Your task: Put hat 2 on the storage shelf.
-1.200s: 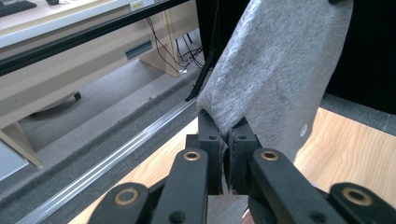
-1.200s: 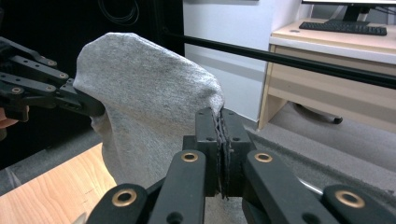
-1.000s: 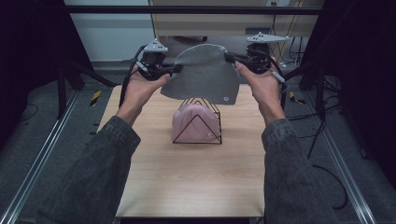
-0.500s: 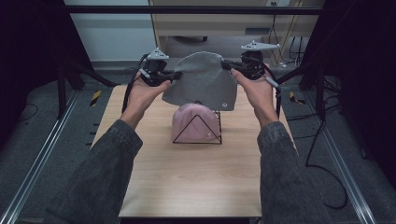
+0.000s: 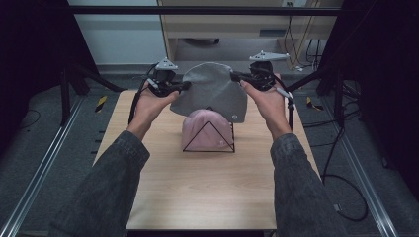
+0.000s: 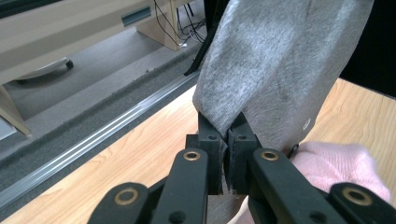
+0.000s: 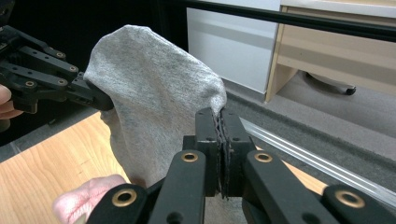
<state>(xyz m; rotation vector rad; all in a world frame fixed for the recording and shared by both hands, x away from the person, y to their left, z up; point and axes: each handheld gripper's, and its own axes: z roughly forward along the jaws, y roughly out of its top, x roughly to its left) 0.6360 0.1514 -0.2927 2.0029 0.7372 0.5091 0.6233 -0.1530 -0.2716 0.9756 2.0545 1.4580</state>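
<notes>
The left gripper point(image 5: 184, 86) is clenched on 1 edge of the grey beanie point(image 5: 213, 94); the right gripper point(image 5: 236, 76) is clenched on the opposite edge; between the 2 sets of fingers the beanie hangs spread in the air, its lower part drooping below them; just beneath and nearer the person sits the pink beanie point(image 5: 205, 129) on the black wire stand point(image 5: 208, 143), on the wooden table point(image 5: 207, 192); in the left gripper view grey fabric is pinched between the closed jaws.
</notes>
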